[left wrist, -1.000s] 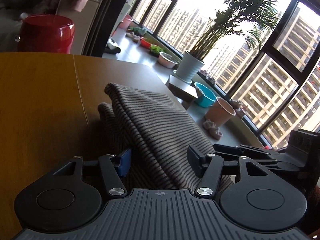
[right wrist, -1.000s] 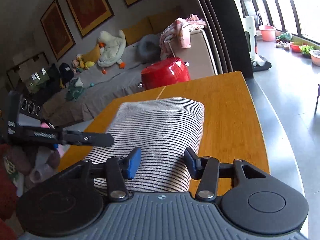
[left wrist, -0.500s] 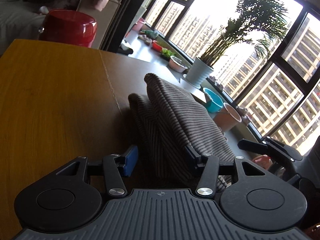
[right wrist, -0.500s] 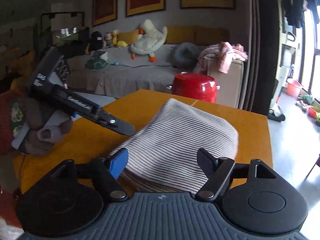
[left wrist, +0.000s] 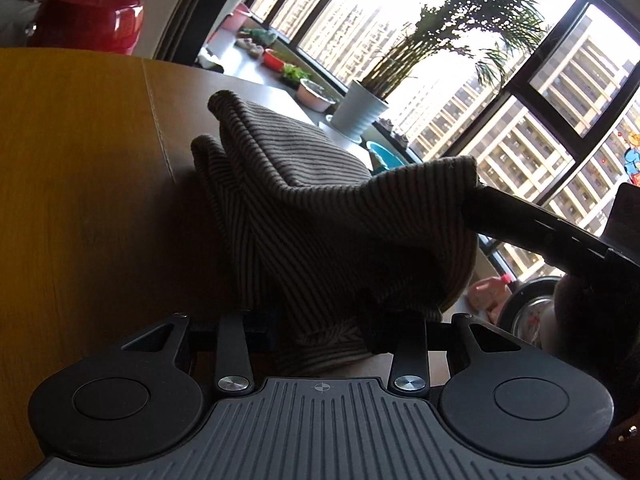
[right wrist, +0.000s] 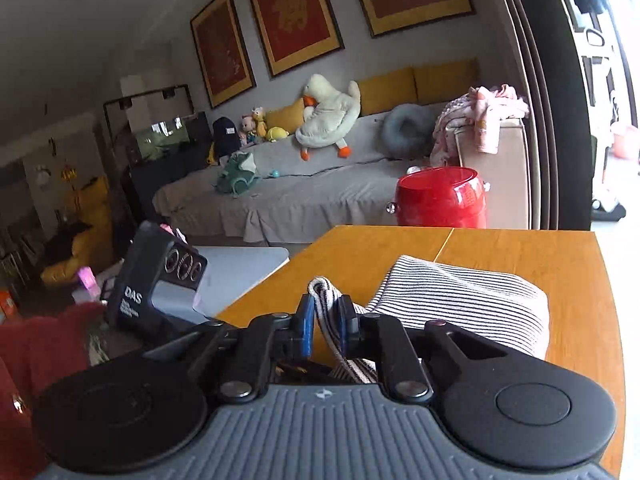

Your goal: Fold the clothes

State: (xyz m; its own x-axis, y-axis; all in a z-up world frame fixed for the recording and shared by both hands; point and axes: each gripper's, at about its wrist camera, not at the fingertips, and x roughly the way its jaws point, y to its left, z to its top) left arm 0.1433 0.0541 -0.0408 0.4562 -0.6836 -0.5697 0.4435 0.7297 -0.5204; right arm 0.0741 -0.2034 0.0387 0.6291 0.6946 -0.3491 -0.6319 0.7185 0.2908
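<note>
Right tongs (right wrist: 325,322) closing, pinching striped garment (right wrist: 460,296) edge; left tongs (left wrist: 320,326) closing around garment on table (right wrist: 560,264).

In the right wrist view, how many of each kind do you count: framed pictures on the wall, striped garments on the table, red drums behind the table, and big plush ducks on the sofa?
framed pictures: 3
striped garment: 1
red drum: 1
plush duck: 1
Total: 6

right claw (right wrist: 324,322): black arms, blue pads, silver screws | left claw (left wrist: 320,330): black, ribbed grey base | sleeve (right wrist: 36,344): possibly red fleece
</note>
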